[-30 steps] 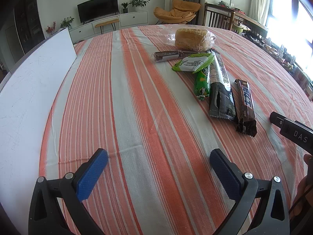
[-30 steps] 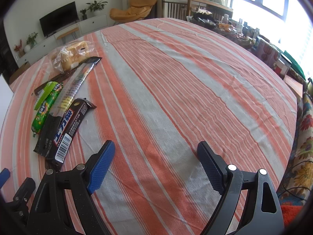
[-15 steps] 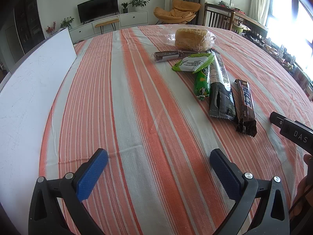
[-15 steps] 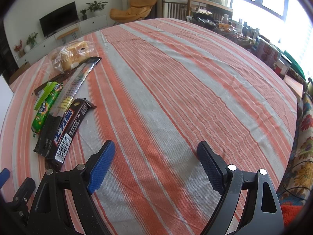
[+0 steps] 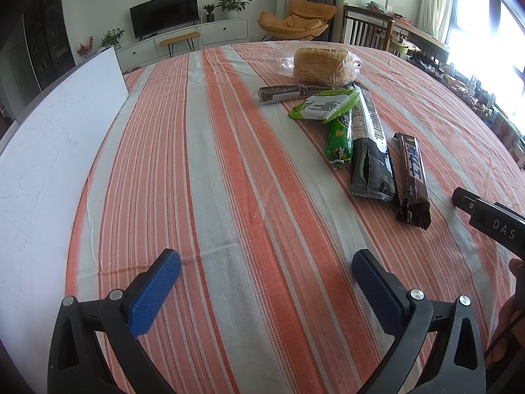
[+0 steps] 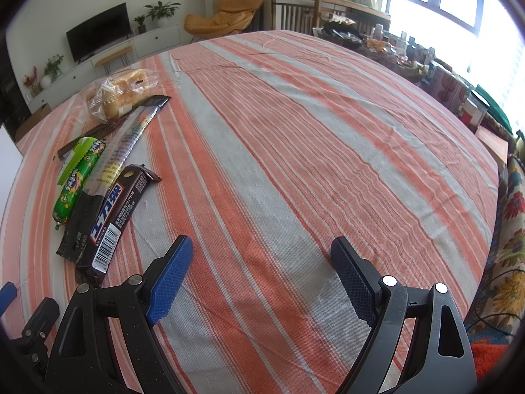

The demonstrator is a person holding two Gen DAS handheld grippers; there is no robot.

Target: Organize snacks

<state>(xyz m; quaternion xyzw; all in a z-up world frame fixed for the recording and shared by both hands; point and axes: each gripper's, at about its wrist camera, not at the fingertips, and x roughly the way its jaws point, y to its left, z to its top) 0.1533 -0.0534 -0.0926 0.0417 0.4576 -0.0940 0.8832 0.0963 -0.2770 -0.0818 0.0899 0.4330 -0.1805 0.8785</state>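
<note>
Several snacks lie in a loose row on the striped tablecloth (image 5: 229,180): a bagged bread loaf (image 5: 320,62), a brown bar (image 5: 282,93), a green-white packet (image 5: 323,106), a green sausage stick (image 5: 339,138), a long black packet (image 5: 369,151) and a brown chocolate bar (image 5: 411,177). My left gripper (image 5: 265,266) is open and empty, low over the cloth, near and left of them. My right gripper (image 6: 261,256) is open and empty, with the chocolate bar (image 6: 115,220), the black packet (image 6: 108,170), the sausage stick (image 6: 77,177) and the bread (image 6: 123,97) to its left.
A white board (image 5: 49,151) lies along the table's left side. The right gripper's body (image 5: 492,221) shows at the right edge of the left wrist view. A cluttered side table (image 6: 410,55) and chairs stand beyond the far right edge.
</note>
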